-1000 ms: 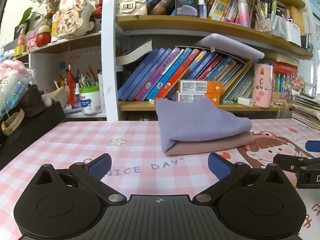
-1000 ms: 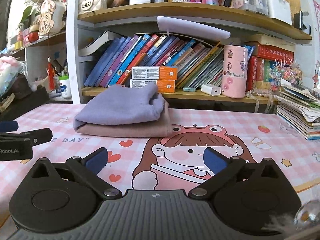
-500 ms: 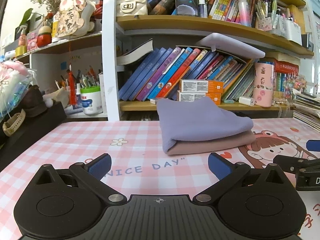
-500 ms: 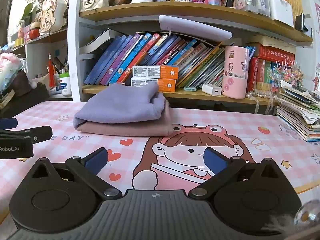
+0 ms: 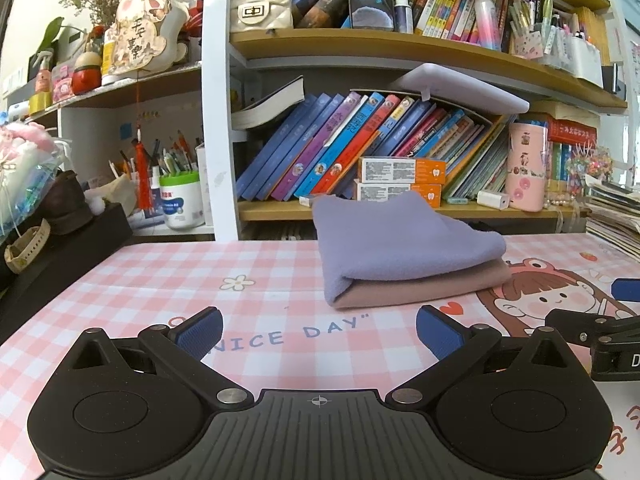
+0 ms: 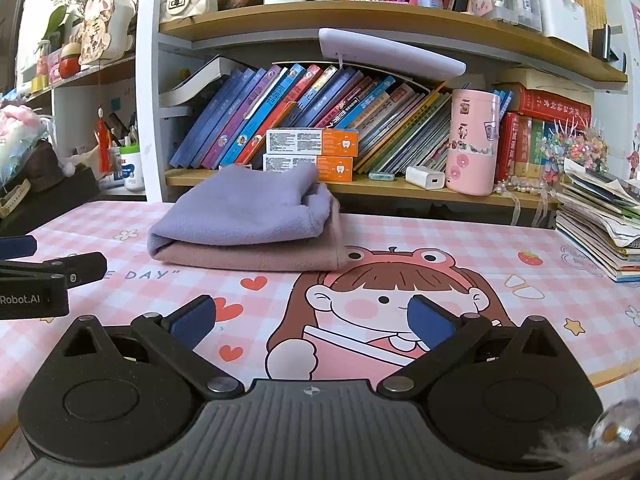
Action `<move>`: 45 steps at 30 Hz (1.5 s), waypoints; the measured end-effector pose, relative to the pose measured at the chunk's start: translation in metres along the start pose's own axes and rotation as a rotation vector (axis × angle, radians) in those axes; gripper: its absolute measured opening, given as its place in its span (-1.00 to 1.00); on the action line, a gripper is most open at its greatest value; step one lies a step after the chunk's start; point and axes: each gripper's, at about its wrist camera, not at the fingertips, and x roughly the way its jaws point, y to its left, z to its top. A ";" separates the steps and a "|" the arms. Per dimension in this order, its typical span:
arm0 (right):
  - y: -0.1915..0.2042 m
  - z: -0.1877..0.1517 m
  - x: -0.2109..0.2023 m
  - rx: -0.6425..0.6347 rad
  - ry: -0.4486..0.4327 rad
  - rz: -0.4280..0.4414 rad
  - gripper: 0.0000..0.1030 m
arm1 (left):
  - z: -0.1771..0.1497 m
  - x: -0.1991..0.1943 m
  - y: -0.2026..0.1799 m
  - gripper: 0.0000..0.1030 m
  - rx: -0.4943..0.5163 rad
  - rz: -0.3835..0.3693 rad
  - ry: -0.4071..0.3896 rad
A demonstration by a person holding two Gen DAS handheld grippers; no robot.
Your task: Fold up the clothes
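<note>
Left gripper: fingers spread wide, nothing between the blue pads, low over the pink checked mat, near the "NICE DAY" print. Also seen at the left edge of the right wrist view, black finger pointing in.
Right gripper: fingers spread wide, empty, blue pads over the cartoon girl print. Its tip shows at the right edge of the left wrist view.
Clothes: two folded pieces stacked on the mat, ahead of both grippers and apart from them.
Top piece: lilac garment, folded, rounded fold edge toward the left gripper; in the right wrist view its loose end bunches up at the right.
Bottom piece: dusty pink garment, flat under the lilac one, sticking out along the near edge and the right side.
Stack position: mid-mat, just in front of the bookshelf, touching the cartoon girl's frog hat in the right wrist view.
Behind stack: slanted books, two orange-and-white boxes, stacked one on the other.
Shelf right: pink tumbler, white charger beside it.
Far right: pile of magazines on the mat edge.
Far left: pen cup with green rim, black box holding oddments.
</note>
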 end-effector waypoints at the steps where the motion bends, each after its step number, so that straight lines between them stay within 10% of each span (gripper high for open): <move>1: 0.000 0.000 0.000 0.000 0.001 0.000 1.00 | 0.000 0.000 0.000 1.00 0.000 0.000 0.000; 45: 0.000 0.000 0.000 -0.003 0.003 0.000 1.00 | 0.000 -0.001 -0.002 1.00 0.011 -0.008 -0.005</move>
